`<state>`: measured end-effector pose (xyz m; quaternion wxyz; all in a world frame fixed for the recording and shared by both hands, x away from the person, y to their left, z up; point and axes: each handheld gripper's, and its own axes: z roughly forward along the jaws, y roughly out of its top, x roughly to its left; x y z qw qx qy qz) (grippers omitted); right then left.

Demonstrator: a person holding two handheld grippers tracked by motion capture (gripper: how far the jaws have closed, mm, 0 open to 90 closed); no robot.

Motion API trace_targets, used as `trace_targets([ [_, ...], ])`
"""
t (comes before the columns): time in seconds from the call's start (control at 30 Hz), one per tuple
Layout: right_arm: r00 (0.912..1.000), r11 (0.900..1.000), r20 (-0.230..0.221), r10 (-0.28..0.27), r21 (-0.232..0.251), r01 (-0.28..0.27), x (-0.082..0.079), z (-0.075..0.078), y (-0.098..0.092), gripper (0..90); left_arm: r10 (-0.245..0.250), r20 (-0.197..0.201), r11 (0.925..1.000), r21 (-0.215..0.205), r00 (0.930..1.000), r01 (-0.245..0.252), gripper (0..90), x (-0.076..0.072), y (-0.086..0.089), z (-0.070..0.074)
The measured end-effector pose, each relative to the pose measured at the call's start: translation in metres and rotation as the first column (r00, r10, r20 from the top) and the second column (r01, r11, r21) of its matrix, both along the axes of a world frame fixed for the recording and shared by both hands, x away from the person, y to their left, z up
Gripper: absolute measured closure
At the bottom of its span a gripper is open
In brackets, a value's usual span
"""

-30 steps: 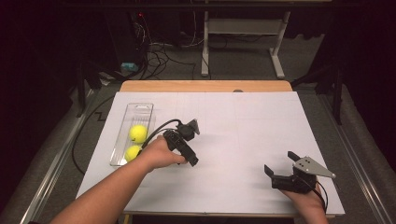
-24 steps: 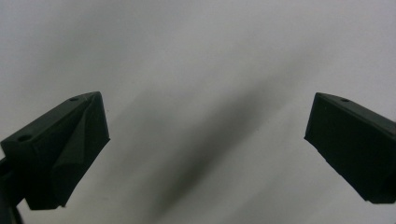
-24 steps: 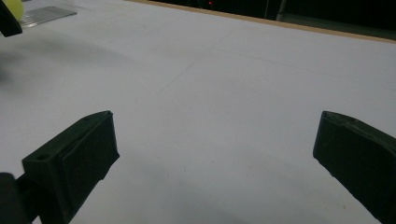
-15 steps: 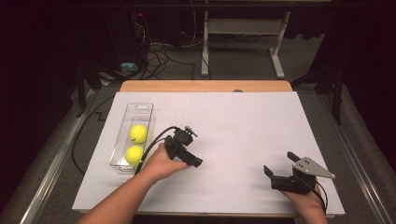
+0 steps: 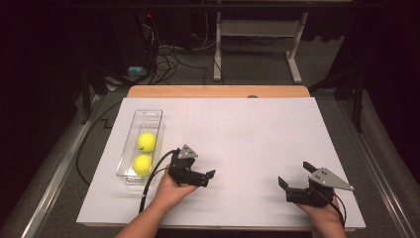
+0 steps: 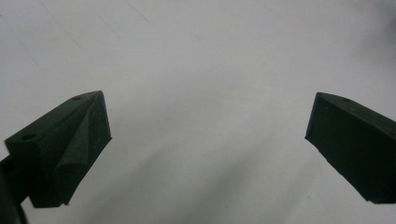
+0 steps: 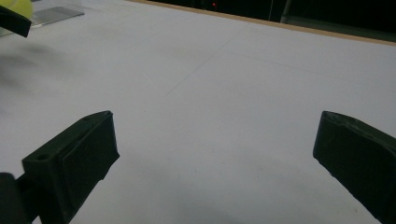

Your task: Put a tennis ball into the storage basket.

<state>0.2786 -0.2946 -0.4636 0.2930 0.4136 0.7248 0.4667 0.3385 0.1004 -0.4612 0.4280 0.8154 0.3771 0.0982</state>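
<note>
Tennis balls, two of them, are seen lying in a clear plastic tray (image 5: pixel 157 117) at the left of the white table (image 5: pixel 257 129): the far ball (image 5: pixel 146 142) at the middle of the tray and the near ball (image 5: pixel 142 164) toward its near end, the two just beside each other. Compared with a second ago, the left gripper (image 5: pixel 204 177) has been drawn back from beside the tray toward the near edge and turned to point right; the balls have stayed in place. Its jaws are spread wide over bare table, nothing held between them. The right gripper (image 5: pixel 293 179) has kept its place at the near right, jaws likewise spread wide and empty.
</note>
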Motion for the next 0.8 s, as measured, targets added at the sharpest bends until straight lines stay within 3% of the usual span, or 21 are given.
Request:
trace_targets([
  [0.1,1.0,1.0,0.006,0.0,0.01,0.0,-0.001,0.0,0.0,0.0,0.01,0.027,0.9961,-0.088,0.9996,-0.008,1.0,-0.004,0.009,-0.005],
  [0.13,0.9999,1.0,0.01,-0.002,0.015,0.001,-0.001,0.0,0.0,0.0,0.01,0.038,0.995,-0.099,0.9992,-0.006,1.1,-0.006,0.01,-0.006],
  [0.23,0.9999,1.0,0.014,-0.004,0.026,0.004,-0.002,0.0,0.001,0.0,-0.009,0.084,0.9934,-0.113,0.9964,0.019,1.2,-0.01,0.015,-0.004],
  [0.37,0.9997,0.999,0.021,-0.012,0.042,0.012,-0.005,0.0,0.003,0.0,-0.03,0.11,0.99,-0.134,0.9935,0.044,1.3,-0.013,0.019,-0.004],
  [0.43,0.9996,0.997,0.019,-0.023,0.072,0.021,-0.009,0.001,0.004,0.0,-0.027,0.117,0.988,-0.148,0.9928,0.044,1.2,-0.013,0.02,-0.004],
  [0.57,0.9992,0.997,0.028,-0.028,0.071,0.026,-0.011,0.001,0.005,0.0,-0.029,0.15,0.9824,-0.178,0.9883,0.056,1.2,-0.016,0.022,-0.001],
  [0.8,0.9993,0.997,0.02,-0.033,0.066,0.031,-0.008,-0.002,0.007,0.0,-0.017,0.139,0.9814,-0.187,0.9901,0.043,1.0,-0.013,0.024,-0.004],
])
